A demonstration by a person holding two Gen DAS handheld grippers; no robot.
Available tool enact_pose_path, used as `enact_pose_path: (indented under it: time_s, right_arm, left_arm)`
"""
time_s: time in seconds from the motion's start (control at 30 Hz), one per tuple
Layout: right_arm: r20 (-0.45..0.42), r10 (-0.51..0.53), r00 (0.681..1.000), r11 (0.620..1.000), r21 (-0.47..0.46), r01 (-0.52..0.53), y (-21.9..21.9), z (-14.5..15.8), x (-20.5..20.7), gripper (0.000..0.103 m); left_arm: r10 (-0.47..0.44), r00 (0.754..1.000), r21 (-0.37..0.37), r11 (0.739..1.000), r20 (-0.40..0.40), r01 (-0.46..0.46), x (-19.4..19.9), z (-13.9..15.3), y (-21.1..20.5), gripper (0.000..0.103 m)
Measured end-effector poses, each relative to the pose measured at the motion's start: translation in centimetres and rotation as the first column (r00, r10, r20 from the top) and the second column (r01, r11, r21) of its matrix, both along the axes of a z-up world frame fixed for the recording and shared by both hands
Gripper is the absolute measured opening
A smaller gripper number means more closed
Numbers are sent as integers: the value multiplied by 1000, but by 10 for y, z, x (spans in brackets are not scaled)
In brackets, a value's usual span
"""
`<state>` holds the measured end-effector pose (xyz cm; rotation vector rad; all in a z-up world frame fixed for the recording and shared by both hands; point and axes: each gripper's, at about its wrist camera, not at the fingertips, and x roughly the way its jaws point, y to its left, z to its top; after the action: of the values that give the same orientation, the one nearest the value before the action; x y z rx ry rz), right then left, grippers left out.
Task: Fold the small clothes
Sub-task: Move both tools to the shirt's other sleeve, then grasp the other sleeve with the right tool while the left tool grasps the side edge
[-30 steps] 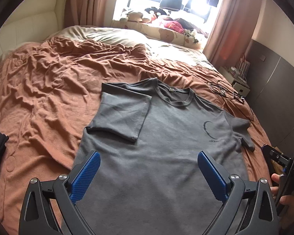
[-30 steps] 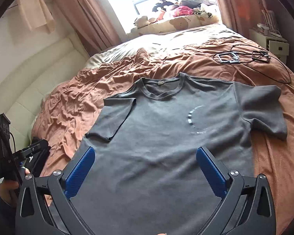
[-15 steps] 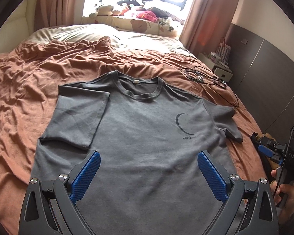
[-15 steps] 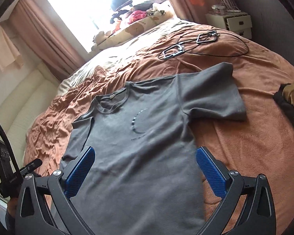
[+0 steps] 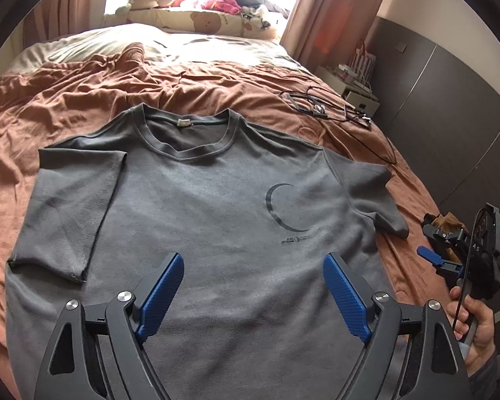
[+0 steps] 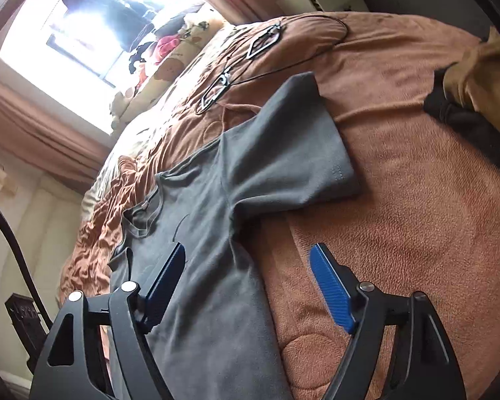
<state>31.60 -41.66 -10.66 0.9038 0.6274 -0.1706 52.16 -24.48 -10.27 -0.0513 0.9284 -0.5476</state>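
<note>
We see daylight flood in from the window (image 6: 83, 23), blown out to white glare at the upper left of the right wrist view, which looks softly blurred. Both frames bend and darken at their fisheye edges.

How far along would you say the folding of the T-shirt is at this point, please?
Done: the T-shirt lies flat on the blanket with one sleeve folded in. In hand: nothing yet; the left gripper and right gripper have just been closing over the cloth, pads not pressing it. Left: the other sleeve, still spread out, and the body folds.
</note>
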Motion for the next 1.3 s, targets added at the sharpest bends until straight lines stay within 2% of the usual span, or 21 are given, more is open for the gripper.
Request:
enact_pose_path:
  time_s: [0.13, 0.2, 0.3, 0.4, 0.43, 0.5, 0.6, 0.7, 0.87, 0.9, 1.0, 1.1, 1.3]
  right_arm:
    - [13, -46, 999, 996, 79, 45, -22, -18, 6, 67]
    - [22, -69, 997, 991, 112, 66, -31, -26, 9, 65]
    - [21, -126, 992, 977, 176, 121, -45, -40, 9, 63]
    - [8, -175, 985, 956, 240, 168, -57, -52, 10, 55]
    - [13, -179, 984, 952, 255, 170, -58, -55, 11, 54]
    - [15, -174, 985, 951, 262, 164, -60, -57, 17, 46]
    - [2, -175, 985, 942, 290, 167, -61, -63, 23, 37]
    - [-10, -187, 982, 932, 314, 180, -66, -68, 27, 35]
    - [-9, -172, 985, 945, 280, 168, -72, -66, 32, 33]
    - [-7, -170, 985, 950, 265, 165, -73, -65, 34, 24]
    - [0, -156, 988, 958, 244, 151, -74, -65, 39, 10]
    - [40, -147, 988, 962, 240, 133, -73, -63, 37, 6]
    - [131, -105, 986, 983, 165, 83, -66, -38, 41, 6]
  left_arm:
    - [-19, 1000, 6, 1000, 3, 19, 9, -6, -14, 82]
    - [-22, 1000, 4, 1000, -6, 23, 16, -10, -22, 73]
    - [-24, 999, -19, 1000, -28, 23, 25, -18, -34, 67]
    - [-35, 998, -23, 999, -45, 34, 34, -27, -49, 59]
    - [-40, 998, -27, 999, -52, 39, 36, -31, -54, 56]
    - [-53, 996, -34, 998, -71, 50, 42, -37, -65, 43]
    - [-73, 991, -46, 997, -108, 68, 51, -48, -85, 35]
    - [-98, 987, -56, 994, -125, 92, 55, -54, -107, 29]
    - [-150, 977, -80, 987, -153, 139, 58, -63, -147, 16]
    - [-161, 974, -84, 985, -159, 149, 58, -64, -155, 15]
    - [-189, 966, -99, 980, -176, 173, 57, -68, -176, 12]
    - [-205, 959, -120, 976, -198, 184, 58, -72, -192, 7]
    - [-227, 945, -156, 969, -235, 194, 57, -81, -218, 4]
